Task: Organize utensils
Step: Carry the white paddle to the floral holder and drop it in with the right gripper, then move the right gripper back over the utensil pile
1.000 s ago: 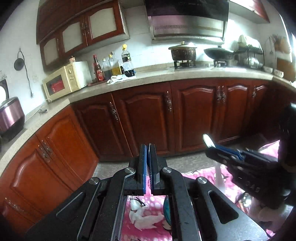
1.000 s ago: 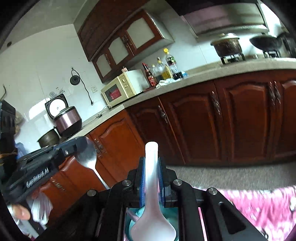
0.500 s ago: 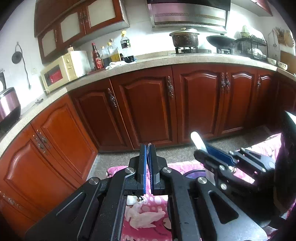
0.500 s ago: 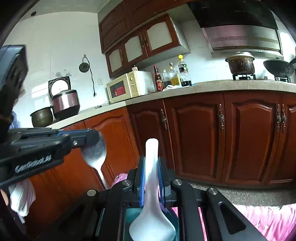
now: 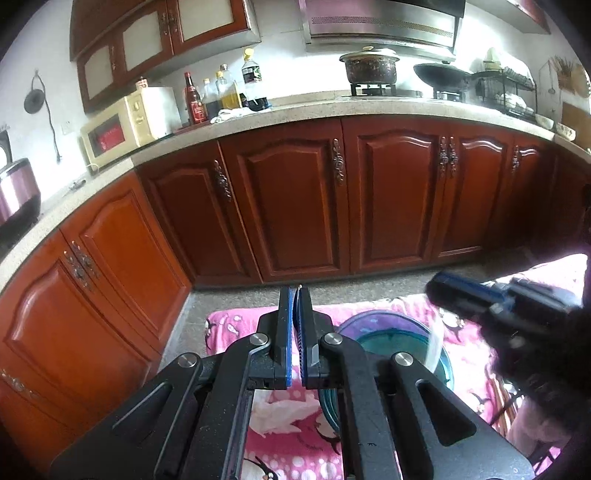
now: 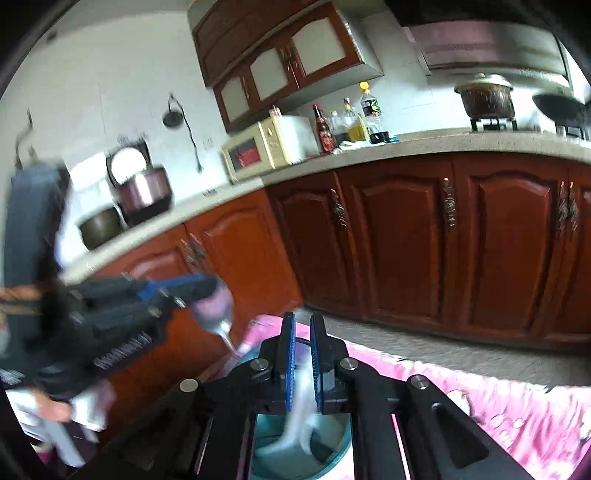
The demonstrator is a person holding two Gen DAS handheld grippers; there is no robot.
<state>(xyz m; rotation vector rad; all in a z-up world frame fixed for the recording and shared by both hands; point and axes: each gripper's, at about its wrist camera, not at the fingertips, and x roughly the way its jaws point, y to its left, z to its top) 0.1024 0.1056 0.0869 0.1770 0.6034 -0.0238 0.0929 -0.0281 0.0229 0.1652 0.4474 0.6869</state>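
Two tools hovered over the teal bowl (image 6: 295, 454): the right tool (image 6: 302, 354), fingers apart, with a blurred white spoon (image 6: 301, 406) dropping between them; the left tool (image 5: 295, 332) clamped a metal spoon (image 6: 214, 306), which risked slipping beside the bowl.

Teal bowl (image 6: 334, 448) open above; left claw (image 6: 218, 295) w/ metal spoon (image 6: 214, 310) crowds its left rim.

A home kitchen: red-brown wooden cabinets (image 5: 288, 206) under a speckled stone counter (image 5: 332, 109), a cream microwave (image 5: 129, 122), sauce bottles (image 5: 221, 94), a lidded pot (image 5: 369, 66) on a gas stove, a range hood (image 5: 380, 18), and a rice cooker (image 6: 142, 192).
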